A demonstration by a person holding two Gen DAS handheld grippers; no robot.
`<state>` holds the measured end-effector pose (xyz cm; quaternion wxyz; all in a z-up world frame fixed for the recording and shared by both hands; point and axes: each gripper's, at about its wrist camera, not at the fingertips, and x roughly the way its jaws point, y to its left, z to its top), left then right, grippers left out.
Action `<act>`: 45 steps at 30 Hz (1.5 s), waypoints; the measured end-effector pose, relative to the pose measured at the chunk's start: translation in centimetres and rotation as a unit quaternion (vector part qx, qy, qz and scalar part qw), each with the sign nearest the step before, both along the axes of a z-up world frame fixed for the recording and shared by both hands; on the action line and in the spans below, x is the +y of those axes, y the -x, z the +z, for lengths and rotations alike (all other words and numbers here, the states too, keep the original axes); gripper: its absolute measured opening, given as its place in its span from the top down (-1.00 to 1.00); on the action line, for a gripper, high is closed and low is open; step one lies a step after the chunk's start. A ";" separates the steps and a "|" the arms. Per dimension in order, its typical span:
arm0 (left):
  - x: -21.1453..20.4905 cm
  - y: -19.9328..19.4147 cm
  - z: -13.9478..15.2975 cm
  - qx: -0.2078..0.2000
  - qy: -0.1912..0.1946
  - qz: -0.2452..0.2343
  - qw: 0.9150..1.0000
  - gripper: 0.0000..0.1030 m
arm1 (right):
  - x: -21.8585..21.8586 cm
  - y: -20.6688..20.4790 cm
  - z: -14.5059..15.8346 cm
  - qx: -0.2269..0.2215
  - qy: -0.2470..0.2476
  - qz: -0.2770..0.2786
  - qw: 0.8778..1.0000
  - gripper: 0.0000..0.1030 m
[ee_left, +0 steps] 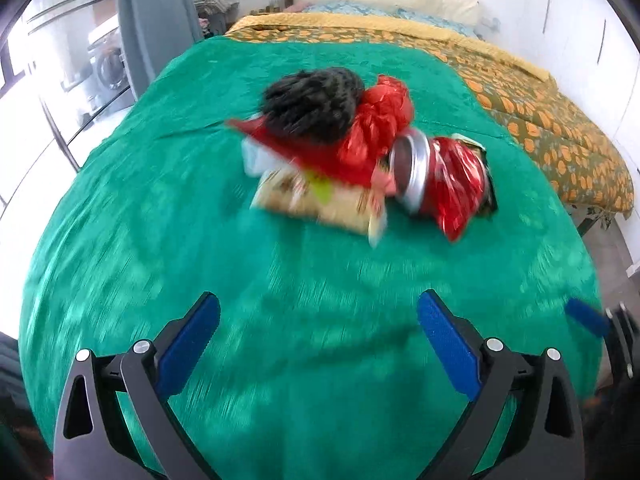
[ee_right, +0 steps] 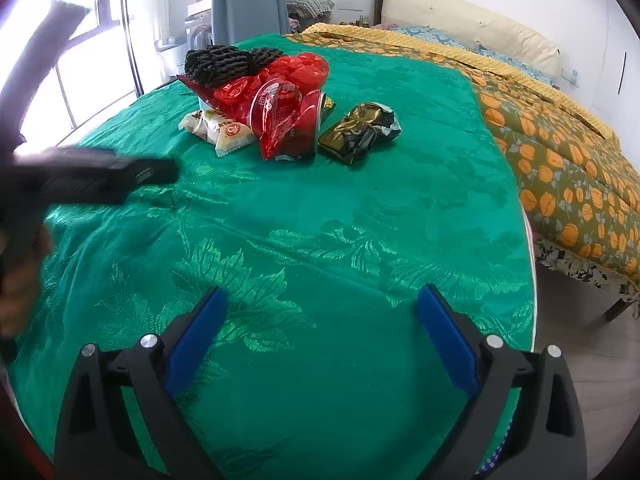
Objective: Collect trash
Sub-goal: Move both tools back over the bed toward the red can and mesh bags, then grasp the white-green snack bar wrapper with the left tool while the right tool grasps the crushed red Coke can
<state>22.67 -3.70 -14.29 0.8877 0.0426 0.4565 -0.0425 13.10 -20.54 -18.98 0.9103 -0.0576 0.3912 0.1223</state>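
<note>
- On the green cloth (ee_right: 320,208) of the round bench: a small heap of trash, well ahead of both grippers.
- At the back of the heap: black foam netting (ee_right: 224,64) (ee_left: 312,100), resting on a crumpled red plastic bag (ee_right: 292,70) (ee_left: 380,116).
- Against the red bag, nearer the cameras: a crushed red can (ee_right: 292,120) (ee_left: 436,180) lying on its side, silver end turned toward the left wrist view.
- Tucked partly under the red bag, left of the can: a cream snack packet (ee_right: 220,130) (ee_left: 320,200), touching the can.
- Just beside the can on its right, seen clearly only from the right wrist: a dark gold wrapper (ee_right: 360,132), crumpled, flat on the cloth.
- Low in the left wrist view: left gripper (ee_left: 320,320), jaws spread wide, nothing between the blue pads, above bare cloth; picture blurred.
- Low in the right wrist view: right gripper (ee_right: 322,312), jaws spread wide too, holding nothing, over the leaf pattern.
- Beyond the bench, to the right: a bed (ee_right: 560,160) with an orange-flowered quilt.
</note>
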 end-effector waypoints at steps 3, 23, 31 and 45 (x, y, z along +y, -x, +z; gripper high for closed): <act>-1.1 -2.6 -1.0 0.011 -0.014 0.005 1.000 -0.89 | 0.0 0.0 0.0 -0.001 -0.001 -0.001 1.000 -0.82; 9.6 -1.7 0.7 0.006 0.042 0.114 0.993 -0.89 | -0.3 -0.4 0.1 0.001 -0.003 0.000 1.000 -0.83; 1.7 -6.6 -0.1 -0.004 -0.002 0.066 0.998 -0.89 | -0.3 -0.4 0.0 -0.002 -0.003 0.000 1.000 -0.83; 9.8 -4.2 -0.1 0.017 -0.020 0.095 0.995 -0.89 | -0.3 -0.3 0.0 0.000 -0.006 0.001 1.000 -0.83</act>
